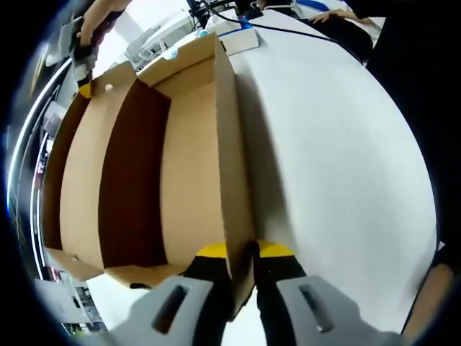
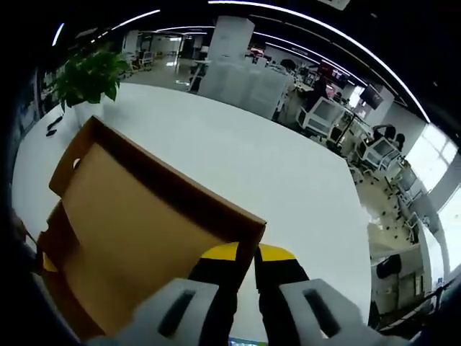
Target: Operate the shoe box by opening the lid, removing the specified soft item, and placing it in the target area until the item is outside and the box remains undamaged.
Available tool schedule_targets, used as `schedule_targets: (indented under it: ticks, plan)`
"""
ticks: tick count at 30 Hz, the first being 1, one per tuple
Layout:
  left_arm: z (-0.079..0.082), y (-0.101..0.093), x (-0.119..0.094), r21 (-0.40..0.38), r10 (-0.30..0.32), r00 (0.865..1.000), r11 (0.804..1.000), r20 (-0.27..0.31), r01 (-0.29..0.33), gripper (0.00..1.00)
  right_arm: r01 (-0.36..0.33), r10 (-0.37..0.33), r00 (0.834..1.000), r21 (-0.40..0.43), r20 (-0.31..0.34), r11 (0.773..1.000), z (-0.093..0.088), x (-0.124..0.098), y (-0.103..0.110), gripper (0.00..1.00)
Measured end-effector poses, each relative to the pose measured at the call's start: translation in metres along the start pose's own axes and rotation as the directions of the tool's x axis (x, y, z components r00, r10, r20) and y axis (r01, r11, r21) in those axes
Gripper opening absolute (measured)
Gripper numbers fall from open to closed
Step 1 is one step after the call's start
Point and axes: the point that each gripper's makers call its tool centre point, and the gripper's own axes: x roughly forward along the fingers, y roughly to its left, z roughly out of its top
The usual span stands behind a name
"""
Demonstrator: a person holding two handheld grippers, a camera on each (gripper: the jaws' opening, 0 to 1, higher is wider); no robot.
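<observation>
The brown cardboard shoe box (image 1: 137, 180) lies open on the white table (image 1: 338, 166), and its inside shows bare cardboard with a dark shadowed panel. My left gripper (image 1: 242, 268) is shut on the edge of the box's tall side wall (image 1: 234, 144), one yellow-tipped jaw on each face. At the box's far end another gripper (image 1: 84, 81) touches the cardboard, with a hand above it. In the right gripper view my right gripper (image 2: 246, 261) is shut on the corner of the lid (image 2: 137, 231), whose dark folded rim runs up to the left.
White boxes and cables (image 1: 238, 32) lie beyond the shoe box, and a person's arm (image 1: 338, 18) rests on the table behind them. A potted plant (image 2: 90, 76) stands at the table's far edge. Office desks and monitors (image 2: 331, 115) fill the room behind.
</observation>
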Motion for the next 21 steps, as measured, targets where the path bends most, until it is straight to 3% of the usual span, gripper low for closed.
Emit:
schedule_targets:
  ticks: [6,21]
  plan:
    - [0.0,0.0,0.0,0.001,-0.001,1.0,1.0,0.0,0.001,0.09,0.008,-0.008,0.999,0.003,0.032,1.0,0.003,-0.006,-0.002,0.06]
    - [0.001,0.0,0.0,0.001,0.0,1.0,1.0,0.0,0.0,0.09,0.076,-0.07,0.983,-0.026,0.17,0.997,0.003,-0.054,-0.001,0.06]
